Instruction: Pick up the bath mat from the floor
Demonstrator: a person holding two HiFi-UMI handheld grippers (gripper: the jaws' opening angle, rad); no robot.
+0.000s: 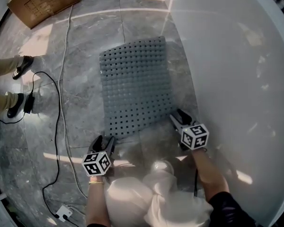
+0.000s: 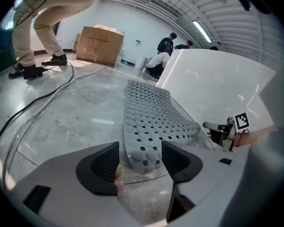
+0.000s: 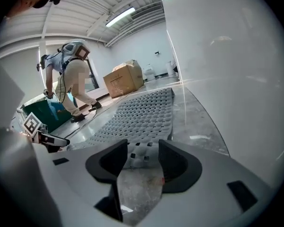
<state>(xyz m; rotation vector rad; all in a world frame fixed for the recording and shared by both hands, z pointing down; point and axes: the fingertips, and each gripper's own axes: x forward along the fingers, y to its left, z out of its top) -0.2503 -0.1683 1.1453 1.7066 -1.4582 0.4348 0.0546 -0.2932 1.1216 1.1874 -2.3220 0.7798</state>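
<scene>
Cardboard box (image 1: 42,1), partly cut off, hides its contents. Grey bath mat (image 1: 136,86) lies on the floor (image 1: 85,56) beside the white tub (image 1: 236,79); left tongs (image 1: 108,140) and right tongs (image 1: 178,116) stand spread, each straddling a near corner.

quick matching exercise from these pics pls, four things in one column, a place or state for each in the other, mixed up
Things:
1. bath mat
2. cardboard box
3. black cable
4. left gripper

Descriptions:
a. far corner of the floor, top left in the head view
b. jaws apart around the mat's near left corner
c. grey, full of holes, beside the white tub
d. snakes across the floor left of the mat

Pairs: 1-c, 2-a, 3-d, 4-b
</scene>
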